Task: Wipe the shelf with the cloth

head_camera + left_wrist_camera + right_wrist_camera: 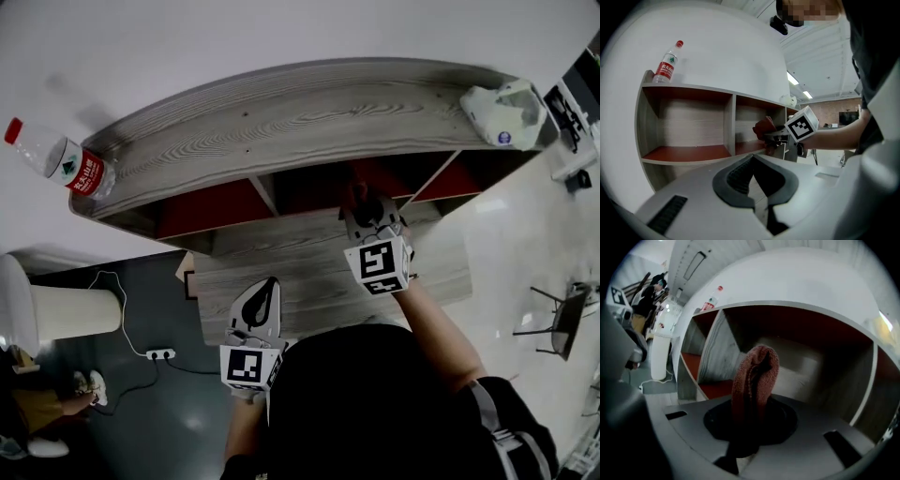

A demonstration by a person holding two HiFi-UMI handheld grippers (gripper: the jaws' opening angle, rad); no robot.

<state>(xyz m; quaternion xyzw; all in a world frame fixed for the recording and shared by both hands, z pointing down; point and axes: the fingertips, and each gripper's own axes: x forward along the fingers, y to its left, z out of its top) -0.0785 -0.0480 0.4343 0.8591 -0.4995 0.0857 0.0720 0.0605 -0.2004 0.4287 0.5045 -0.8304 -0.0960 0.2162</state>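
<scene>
1. At the mouth of the middle compartment of the shelf (281, 122), we find the right gripper (752, 411). Its jaws are clamped on a reddish-brown cloth (754, 373), which stands up out of them in a folded bunch.
2. The cloth sits above the compartment's red floor, near the front edge. We cannot tell whether it touches any board.
3. The left gripper (754, 164) is held low in front of the shelf, well apart from it. Its jaws are together with nothing between them.
4. The shelf has a grey wood-grain top and dividers, with red boards inside.
5. A water bottle (58, 159) with a red cap and red label stands upright at the left end of the top. A crumpled white bag (504, 112) lies at the right end.
6. On the dark floor to the left, a white power strip (159, 354) lies near a white cylinder (56, 311).
</scene>
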